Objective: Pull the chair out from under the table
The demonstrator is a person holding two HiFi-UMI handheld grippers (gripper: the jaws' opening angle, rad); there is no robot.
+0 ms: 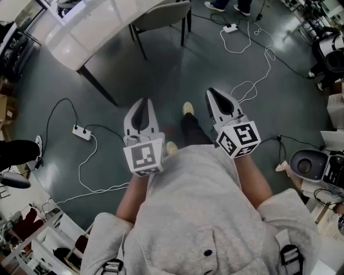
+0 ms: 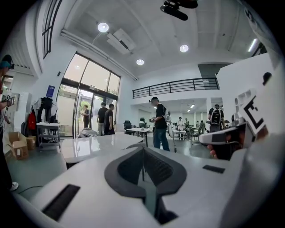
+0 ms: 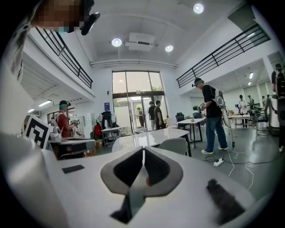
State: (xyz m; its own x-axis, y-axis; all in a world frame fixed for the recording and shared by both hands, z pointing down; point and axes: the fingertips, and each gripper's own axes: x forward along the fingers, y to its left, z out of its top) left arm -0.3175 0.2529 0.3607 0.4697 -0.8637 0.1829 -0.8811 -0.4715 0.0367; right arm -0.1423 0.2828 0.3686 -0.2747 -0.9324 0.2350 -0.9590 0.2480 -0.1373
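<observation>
The left gripper [image 1: 144, 103] and right gripper [image 1: 211, 92] jaws are clenched, empty. The grey-seated black-legged chair [image 1: 161, 15] stands at the glossy white table [image 1: 91, 29].

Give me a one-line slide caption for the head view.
Shut and empty, the left gripper and right gripper point toward the grey chair at the white table.

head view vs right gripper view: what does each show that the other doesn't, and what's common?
Only the head view: the person's grey sweatshirt and shoes, and the power strip on the floor at the left.
Only the right gripper view: the glass entrance, ceiling lights, balcony railing, people standing around.
Both: the right gripper with jaws shut on nothing, the left gripper, and the white table with the grey chair pushed in at it.
</observation>
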